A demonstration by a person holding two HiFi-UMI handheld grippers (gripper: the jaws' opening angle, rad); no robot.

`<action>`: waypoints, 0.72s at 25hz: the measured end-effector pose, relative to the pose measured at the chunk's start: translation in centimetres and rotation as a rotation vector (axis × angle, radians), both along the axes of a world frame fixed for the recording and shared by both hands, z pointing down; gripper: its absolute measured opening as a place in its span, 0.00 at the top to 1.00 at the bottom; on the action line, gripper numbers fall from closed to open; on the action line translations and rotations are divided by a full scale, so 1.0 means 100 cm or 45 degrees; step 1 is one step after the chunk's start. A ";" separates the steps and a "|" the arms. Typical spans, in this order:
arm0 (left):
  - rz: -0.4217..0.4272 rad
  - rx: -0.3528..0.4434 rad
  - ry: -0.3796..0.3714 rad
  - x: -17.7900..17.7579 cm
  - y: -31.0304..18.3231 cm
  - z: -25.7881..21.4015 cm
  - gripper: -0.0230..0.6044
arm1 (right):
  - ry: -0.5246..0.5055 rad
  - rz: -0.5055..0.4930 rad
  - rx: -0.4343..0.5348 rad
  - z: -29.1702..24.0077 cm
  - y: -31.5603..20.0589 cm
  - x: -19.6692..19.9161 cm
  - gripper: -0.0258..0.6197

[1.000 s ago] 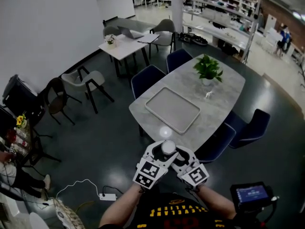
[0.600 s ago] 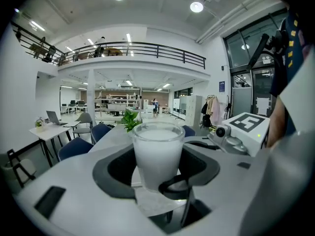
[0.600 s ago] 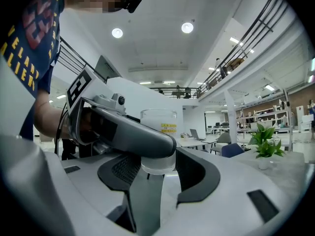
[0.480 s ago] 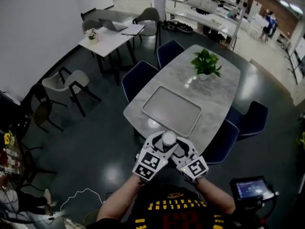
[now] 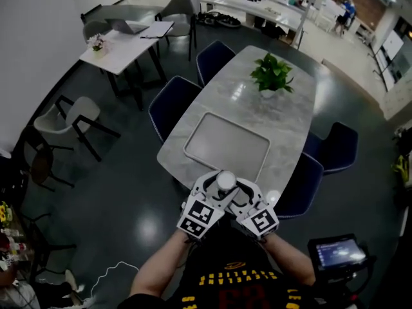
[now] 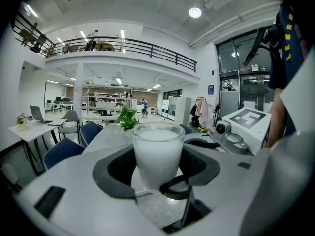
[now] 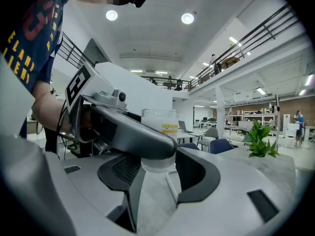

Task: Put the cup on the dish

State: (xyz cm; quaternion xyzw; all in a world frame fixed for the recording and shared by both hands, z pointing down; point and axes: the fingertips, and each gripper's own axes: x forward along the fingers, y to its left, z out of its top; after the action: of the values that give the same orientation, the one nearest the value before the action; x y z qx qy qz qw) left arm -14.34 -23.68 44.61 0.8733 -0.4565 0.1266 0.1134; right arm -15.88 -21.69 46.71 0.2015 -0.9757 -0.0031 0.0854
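Okay, the cup (image 5: 225,180) is up in the air, upright, carried by both grippers at once. On the left gripper (image 6: 158,170) the jaws stand wide, with the dark curved pads on either side of the cup and pressed to its wall. The right gripper (image 7: 160,173) is the same: jaws wide, clamped round the cup's lower half. In the right gripper view one grey jaw of the left gripper crosses in front of the cup, so the two grippers come at it from different sides and overlap. The cup is frosted white and tapers toward the base, with a small yellow label near the rim on the side the right gripper view sees. In the head view the cup hangs at the near end of the grey stone-look table (image 5: 293,124), about over its edge. It is just short of the dish (image 5: 225,148) and not touching it. The dish is a flat, pale rectangular tray shape with rounded corners, on the near half of the table. A potted plant (image 5: 271,76) stands on the far half, well apart from the dish. Dark blue chairs (image 5: 172,105) sit along both long sides. The person's forearms (image 5: 164,269) come in from the bottom, with the marker cubes nearest the body. A small lit screen (image 5: 338,253) is at lower right. A smaller white table (image 5: 119,47) carrying a laptop is at upper left.
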 end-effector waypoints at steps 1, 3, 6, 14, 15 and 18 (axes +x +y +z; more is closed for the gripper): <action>0.007 -0.001 -0.001 -0.001 -0.007 0.002 0.55 | 0.004 0.008 -0.002 0.002 -0.007 -0.001 0.61; 0.019 -0.007 -0.012 -0.001 -0.020 0.007 0.55 | 0.006 0.018 -0.003 0.006 -0.020 -0.002 0.61; 0.026 -0.029 -0.030 -0.005 -0.039 0.018 0.55 | 0.007 0.018 -0.013 0.017 -0.040 -0.006 0.61; 0.022 -0.062 -0.039 -0.011 -0.105 0.043 0.55 | 0.031 0.003 -0.053 0.043 -0.104 -0.013 0.61; 0.020 -0.069 -0.032 -0.012 -0.113 0.048 0.55 | 0.041 0.000 -0.056 0.047 -0.112 -0.013 0.61; 0.013 -0.095 -0.011 -0.013 -0.133 0.063 0.55 | 0.074 -0.008 -0.075 0.061 -0.132 -0.015 0.61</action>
State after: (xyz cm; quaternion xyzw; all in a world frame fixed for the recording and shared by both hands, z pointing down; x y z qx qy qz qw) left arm -15.63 -36.98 50.96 0.8702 -0.4476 0.1480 0.1432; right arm -17.35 -34.86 52.79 0.1957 -0.9732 0.0195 0.1195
